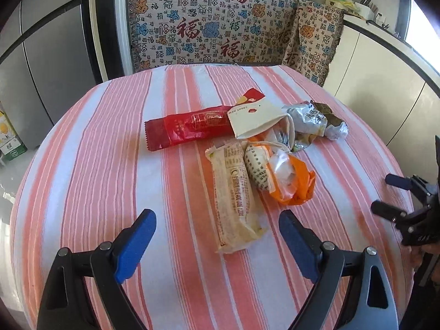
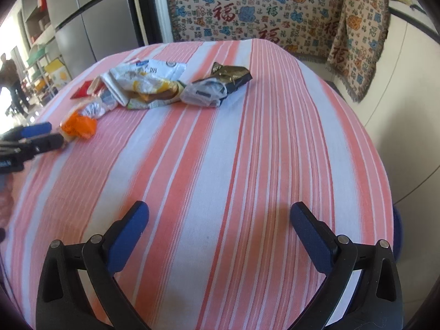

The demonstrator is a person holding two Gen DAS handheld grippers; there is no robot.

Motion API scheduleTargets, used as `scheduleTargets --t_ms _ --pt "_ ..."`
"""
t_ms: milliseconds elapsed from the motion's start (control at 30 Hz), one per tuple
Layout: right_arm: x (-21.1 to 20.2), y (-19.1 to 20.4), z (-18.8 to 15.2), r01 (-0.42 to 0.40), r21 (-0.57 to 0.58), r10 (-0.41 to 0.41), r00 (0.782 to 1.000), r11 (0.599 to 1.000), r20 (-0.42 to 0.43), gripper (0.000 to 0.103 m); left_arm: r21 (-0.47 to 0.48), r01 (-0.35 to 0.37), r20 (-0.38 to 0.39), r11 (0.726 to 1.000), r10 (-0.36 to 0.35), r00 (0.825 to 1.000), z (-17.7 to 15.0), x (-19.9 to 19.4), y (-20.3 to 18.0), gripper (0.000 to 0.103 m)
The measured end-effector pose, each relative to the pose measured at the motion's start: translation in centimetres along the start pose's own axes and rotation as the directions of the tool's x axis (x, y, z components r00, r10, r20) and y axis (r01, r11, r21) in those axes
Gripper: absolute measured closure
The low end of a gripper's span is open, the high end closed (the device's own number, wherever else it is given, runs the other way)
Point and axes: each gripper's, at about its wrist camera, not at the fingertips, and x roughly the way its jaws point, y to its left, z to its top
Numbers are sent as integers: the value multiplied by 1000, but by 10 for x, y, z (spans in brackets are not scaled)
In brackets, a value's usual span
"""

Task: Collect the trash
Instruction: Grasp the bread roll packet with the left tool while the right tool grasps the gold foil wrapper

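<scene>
Several pieces of trash lie on the striped table (image 1: 82, 165). In the left wrist view a red wrapper (image 1: 187, 128), a white paper bag (image 1: 255, 118), a beige wrapper (image 1: 236, 200), an orange wrapper (image 1: 297, 184) and crumpled silver wrappers (image 1: 310, 122) form a pile. My left gripper (image 1: 217, 225) is open, its jaws on either side of the beige wrapper's near end. My right gripper (image 2: 220, 217) is open and empty over bare cloth; it also shows at the right edge of the left wrist view (image 1: 390, 192). The pile (image 2: 148, 85) and a dark wrapper (image 2: 233, 77) lie far left of it.
A patterned cloth (image 1: 214, 24) covers furniture behind the table. Grey cabinet doors (image 1: 49, 55) stand at the left, white cabinets (image 1: 385, 77) at the right. A carton (image 1: 8, 134) sits on the floor at the left.
</scene>
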Motion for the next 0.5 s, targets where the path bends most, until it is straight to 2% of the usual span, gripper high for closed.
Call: scheduleTargets --t_ms 100,167,233,267,333,367,400,433,500 --pt "4 -17 41 -41 111 39 999 993 12 1 27 10 -5 1000 -10 1000 1 4 -2 14" --pt "16 -18 70 -55 138 56 998 989 -1 4 61 8 -15 998 -7 1000 2 9 -8 37" --pt "32 -15 91 -62 140 67 997 988 -31 19 86 -14 -16 996 16 1000 3 12 -13 44" --pt "41 -12 100 -73 140 82 995 987 -56 21 88 -13 -16 996 14 1000 4 12 -15 56" --pt "62 -7 109 -82 149 98 989 986 -106 30 73 -6 -16 997 7 1000 5 11 -13 71" --pt "69 -8 112 -79 154 98 988 985 -116 36 61 -3 -17 998 4 1000 5 10 -12 74" --pt "75 -7 112 -80 158 101 986 984 -131 59 49 0 -17 999 1 1000 4 9 -10 75" --pt "75 -8 111 -83 168 105 986 982 -126 58 34 1 -16 999 -1 1000 3 7 -7 80" --pt "68 -9 107 -102 165 122 985 981 -120 59 8 3 -13 1000 -3 1000 -3 0 -3 80"
